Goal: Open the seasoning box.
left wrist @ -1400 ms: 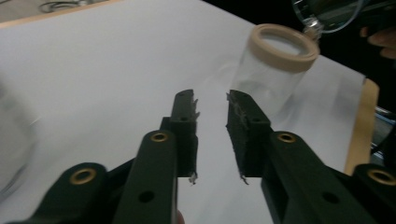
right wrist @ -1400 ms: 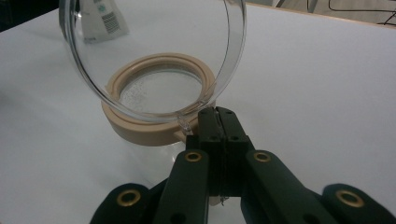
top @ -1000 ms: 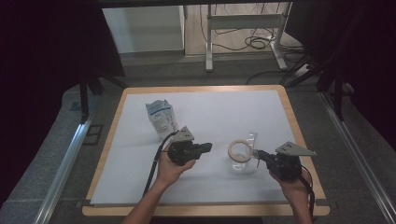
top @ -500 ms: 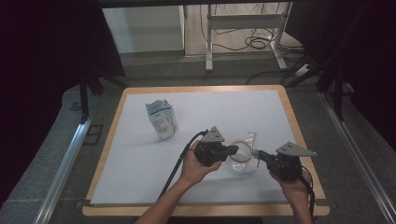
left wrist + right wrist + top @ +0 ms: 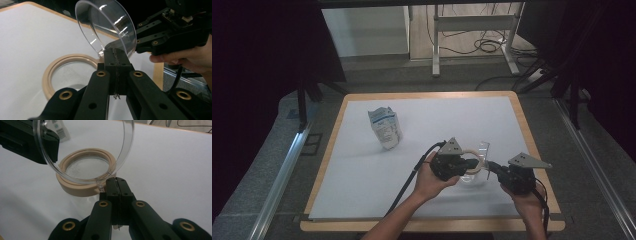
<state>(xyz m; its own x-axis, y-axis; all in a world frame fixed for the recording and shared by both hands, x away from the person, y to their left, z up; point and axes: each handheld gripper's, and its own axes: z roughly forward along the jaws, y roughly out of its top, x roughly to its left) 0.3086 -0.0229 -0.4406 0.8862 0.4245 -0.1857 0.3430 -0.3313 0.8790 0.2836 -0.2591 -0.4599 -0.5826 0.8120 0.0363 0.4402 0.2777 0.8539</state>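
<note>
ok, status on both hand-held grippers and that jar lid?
Right hand-held gripper shut on clear lid, tilted over the jar. Left hand-held gripper shut, at the lid's edge. Pouch stands well clear.

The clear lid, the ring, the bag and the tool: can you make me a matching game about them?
Things:
1. clear lid
2. beige ring
3. bag
4. right tool

States:
a. black, jaws closed together
b. see-through, tipped up on its edge
c. standing by itself, far from the rest
d. lying level, just below the lid

Right pairs: 1-b, 2-d, 3-c, 4-a
</note>
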